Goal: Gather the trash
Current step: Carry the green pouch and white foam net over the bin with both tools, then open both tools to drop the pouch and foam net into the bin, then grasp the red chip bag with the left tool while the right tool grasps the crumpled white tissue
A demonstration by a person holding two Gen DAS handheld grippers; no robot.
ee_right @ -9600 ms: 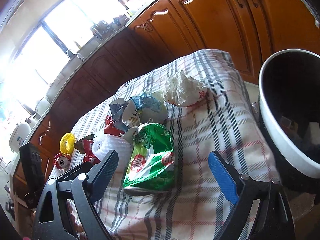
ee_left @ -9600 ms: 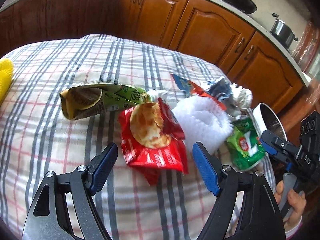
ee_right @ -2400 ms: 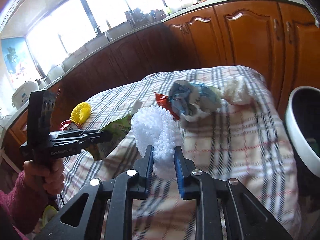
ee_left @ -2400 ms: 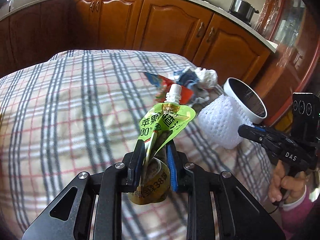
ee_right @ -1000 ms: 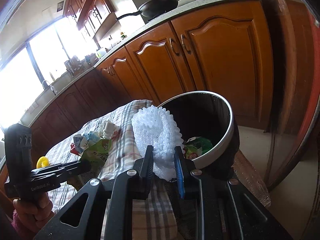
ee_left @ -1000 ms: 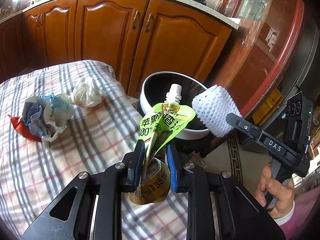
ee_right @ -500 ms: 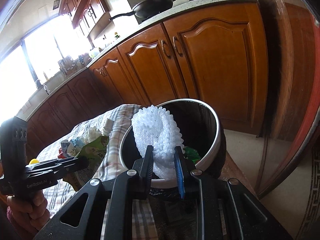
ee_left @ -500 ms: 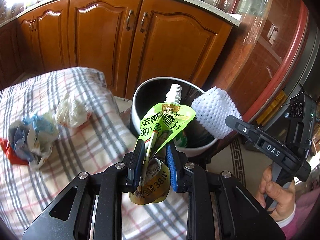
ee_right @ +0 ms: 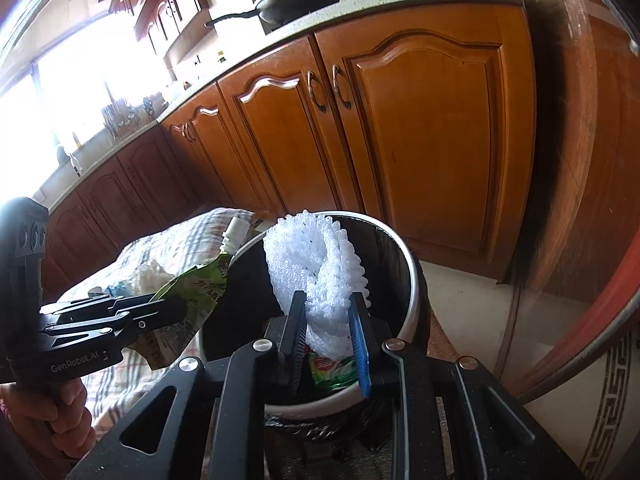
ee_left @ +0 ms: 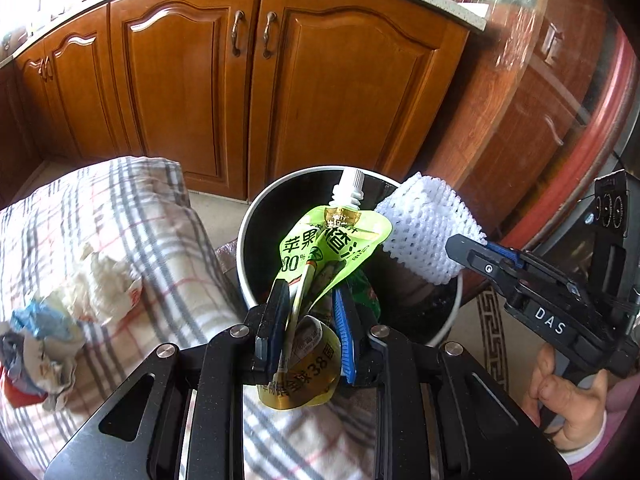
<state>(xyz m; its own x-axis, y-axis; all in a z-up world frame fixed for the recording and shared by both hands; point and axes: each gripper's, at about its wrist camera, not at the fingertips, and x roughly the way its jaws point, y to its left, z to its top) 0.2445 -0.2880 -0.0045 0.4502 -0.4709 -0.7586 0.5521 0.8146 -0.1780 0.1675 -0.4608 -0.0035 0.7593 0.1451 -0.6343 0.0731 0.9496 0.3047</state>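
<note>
My left gripper (ee_left: 306,320) is shut on a green drink pouch (ee_left: 324,248) with a white spout and holds it over the near rim of the round white-rimmed trash bin (ee_left: 248,236). My right gripper (ee_right: 330,330) is shut on a white foam fruit net (ee_right: 314,272) and holds it above the bin's opening (ee_right: 412,280). The net (ee_left: 428,232) and the right gripper (ee_left: 480,256) also show in the left wrist view; the pouch (ee_right: 196,300) shows in the right wrist view. A green wrapper (ee_right: 334,372) lies inside the bin.
The plaid-covered table (ee_left: 168,248) stands left of the bin with a crumpled white tissue (ee_left: 104,280) and a blue-white crumpled wrapper (ee_left: 36,340) on it. Wooden cabinets (ee_left: 240,92) stand behind. A patterned floor (ee_right: 604,420) lies to the right.
Both grippers have moved closer to the bin with their loads; the pouch and the net now hang over its opening. Both stay shut.
</note>
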